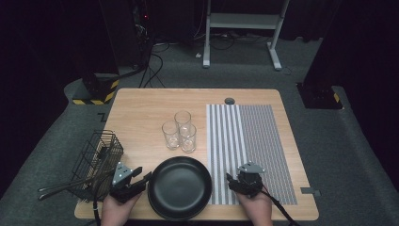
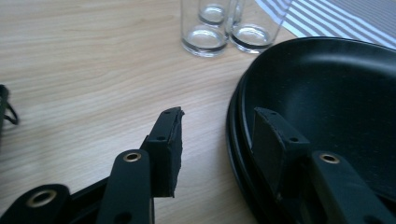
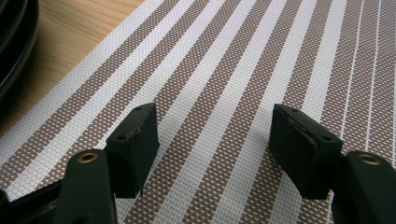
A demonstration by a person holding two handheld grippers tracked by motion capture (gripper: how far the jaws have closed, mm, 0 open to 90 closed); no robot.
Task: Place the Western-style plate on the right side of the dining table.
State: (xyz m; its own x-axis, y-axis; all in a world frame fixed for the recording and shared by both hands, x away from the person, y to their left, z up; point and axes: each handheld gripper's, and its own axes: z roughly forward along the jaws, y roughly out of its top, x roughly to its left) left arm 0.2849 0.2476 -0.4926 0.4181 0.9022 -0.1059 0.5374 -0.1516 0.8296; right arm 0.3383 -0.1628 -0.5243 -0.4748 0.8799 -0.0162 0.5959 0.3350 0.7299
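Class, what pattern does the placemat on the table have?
The placemat has woven brown and white stripes, seen best in the right gripper view.

A dark lab or studio: black drapes, cables (image 1: 155, 66) on grey carpet, hazard-taped stand bases (image 1: 96, 92) around the table (image 1: 141, 113).

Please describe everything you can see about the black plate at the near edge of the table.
The black plate is round, shallow and matt dark, with a raised rim. In the left gripper view a second dark rim shows under it, so it seems to lie on another plate like it. It lies flat and empty on the wooden table, near the front edge, beside the striped placemat and in front of three glasses. The left gripper has its open jaws astride the plate's left rim, one inside, one outside, not pressing.
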